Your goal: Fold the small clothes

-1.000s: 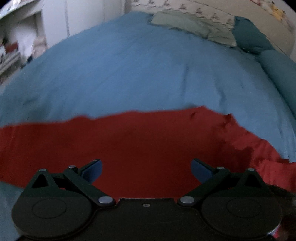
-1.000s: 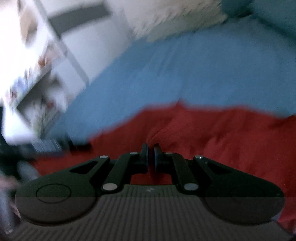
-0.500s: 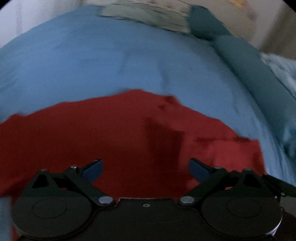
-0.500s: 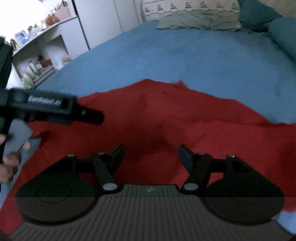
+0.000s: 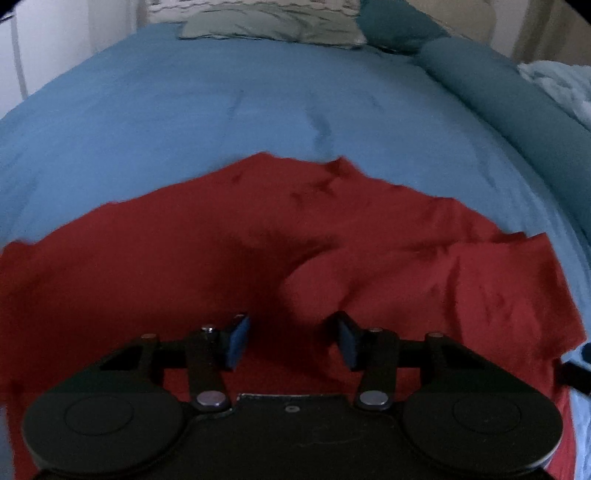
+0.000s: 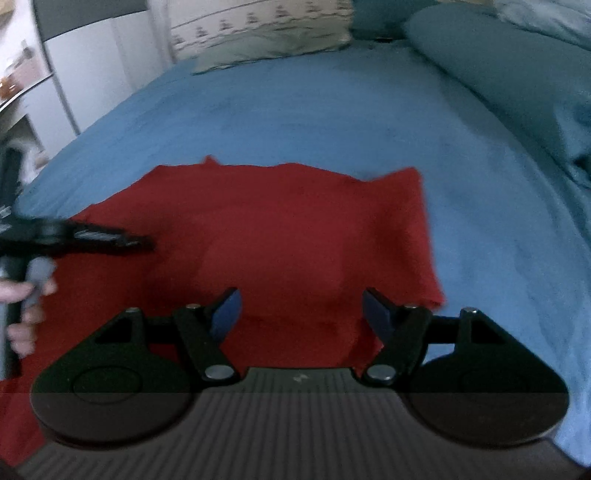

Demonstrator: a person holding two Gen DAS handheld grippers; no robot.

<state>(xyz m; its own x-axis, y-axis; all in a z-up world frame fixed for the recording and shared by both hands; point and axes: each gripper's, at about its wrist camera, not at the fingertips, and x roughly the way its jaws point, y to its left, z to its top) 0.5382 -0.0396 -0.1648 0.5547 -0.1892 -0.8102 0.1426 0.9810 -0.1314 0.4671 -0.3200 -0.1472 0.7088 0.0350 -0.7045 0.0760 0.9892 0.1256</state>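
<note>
Our left gripper has its jaws moderately apart with nothing clamped between them, though a raised hump of the red garment bulges up just ahead of the gap; our right gripper has its jaws wide and likewise empty, poised over the garment's near right portion. We judge the step in hand to be the start of a fold: the cloth lies spread but rumpled on the blue bed sheet, its far edge uneven and a flap lying toward the right; neither tool has a hold on it yet. The next move, as we read it, calls for each gripper to come down on an edge or corner, pinch only the layer meant to travel, and lift together so the fabric does not drag or bunch; the hump ahead of the left jaws may want smoothing first. Both tools point forward along the bed, low over the cloth; in the right wrist view the left gripper shows at the left edge, the person's hand wrapped round its grip. Beyond lie a pale pillow and a teal bolster.
</note>
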